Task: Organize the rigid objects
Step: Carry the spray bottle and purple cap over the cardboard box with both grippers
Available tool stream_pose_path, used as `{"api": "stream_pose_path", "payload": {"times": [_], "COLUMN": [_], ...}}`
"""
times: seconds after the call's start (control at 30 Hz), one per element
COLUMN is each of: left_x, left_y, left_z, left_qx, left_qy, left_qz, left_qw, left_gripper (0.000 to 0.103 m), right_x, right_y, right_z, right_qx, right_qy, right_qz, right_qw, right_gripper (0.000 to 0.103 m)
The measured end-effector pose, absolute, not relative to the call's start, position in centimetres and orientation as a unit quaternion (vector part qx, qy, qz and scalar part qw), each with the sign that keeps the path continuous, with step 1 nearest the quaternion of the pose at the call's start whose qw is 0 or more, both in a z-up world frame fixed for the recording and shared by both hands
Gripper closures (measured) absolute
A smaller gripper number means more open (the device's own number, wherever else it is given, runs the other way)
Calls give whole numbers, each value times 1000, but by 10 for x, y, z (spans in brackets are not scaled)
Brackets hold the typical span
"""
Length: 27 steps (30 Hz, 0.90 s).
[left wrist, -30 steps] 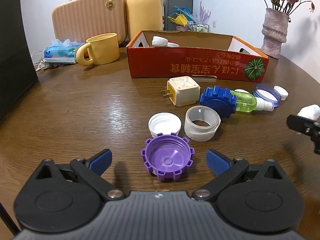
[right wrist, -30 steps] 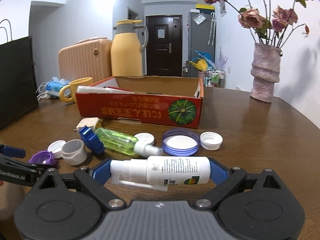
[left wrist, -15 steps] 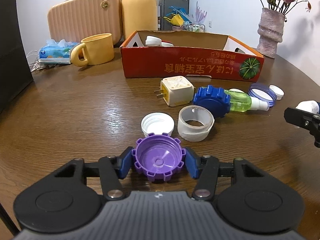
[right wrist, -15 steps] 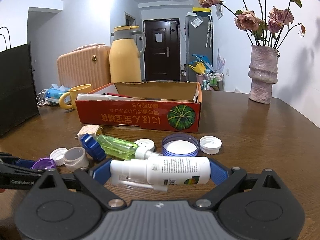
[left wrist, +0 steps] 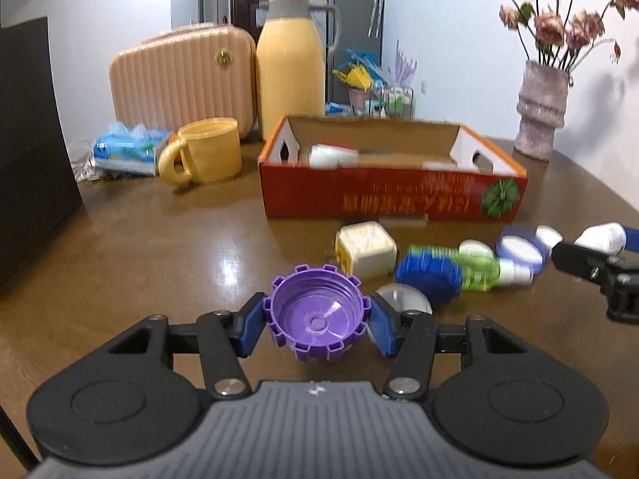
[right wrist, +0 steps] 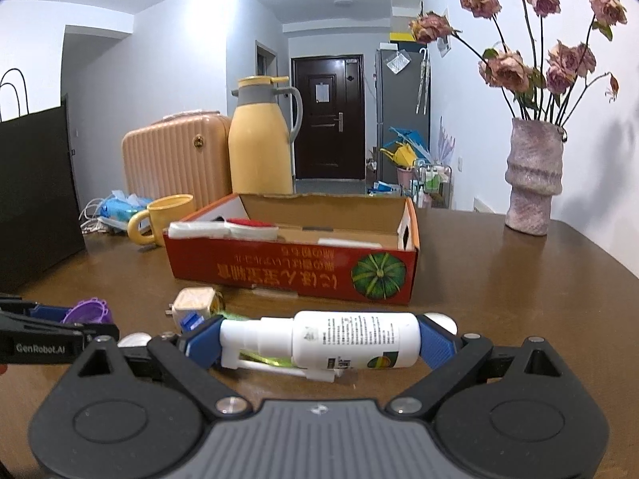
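The left claw (left wrist: 317, 321) has just closed from wide open onto the purple notched cap (left wrist: 317, 315), its blue pads pressing the cap's two sides. A second ago that cap lay flat on the worktop (left wrist: 167, 263) between spread jaws; now it sits higher against the scene, apparently lifted clear, open side up. The pick looks done, so the carry to the red cardboard box (left wrist: 393, 195) is likely next.

The right claw (right wrist: 319, 341) holds the white spray bottle (right wrist: 319, 341) crosswise, one pad at the nozzle end and one at the base, as it did a second ago, near the box's front wall.

On the worktop between the purple cap and the box, the cream plug adapter (left wrist: 365, 247), the blue notched cap (left wrist: 429, 277) and the green spray bottle (left wrist: 479, 273) have not been collected. The clear ring (left wrist: 403, 299) shows just behind the left claw's right pad.

Inside the box, toward its left end, white items already lie; what they are is unclear.
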<state>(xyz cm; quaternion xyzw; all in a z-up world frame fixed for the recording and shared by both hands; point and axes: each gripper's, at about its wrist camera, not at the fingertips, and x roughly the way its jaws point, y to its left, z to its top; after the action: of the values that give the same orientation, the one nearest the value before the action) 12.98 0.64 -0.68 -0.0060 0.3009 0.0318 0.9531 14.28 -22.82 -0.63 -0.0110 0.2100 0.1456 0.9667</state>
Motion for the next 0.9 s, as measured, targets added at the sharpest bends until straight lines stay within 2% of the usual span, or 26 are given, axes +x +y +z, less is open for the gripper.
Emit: {"api": "stream_pose_path", "payload": {"times": [0.43,0.9], "left_x": [156,209], "left_y": [5,-2], "left_z": [39,61], "left_qx": [-23,-37], "left_qy": [245,222], "left_qz": [19,6], "left_qw": [969,974], "left_gripper": [48,48], "right_x": [166,215], "right_y": [-213,-205], "right_z": [23,38], "right_qx": [-10,3], "right_qy": [183,176], "right_qz": [141,126], "right_qw": [973,976], "right_gripper": [5,5]}}
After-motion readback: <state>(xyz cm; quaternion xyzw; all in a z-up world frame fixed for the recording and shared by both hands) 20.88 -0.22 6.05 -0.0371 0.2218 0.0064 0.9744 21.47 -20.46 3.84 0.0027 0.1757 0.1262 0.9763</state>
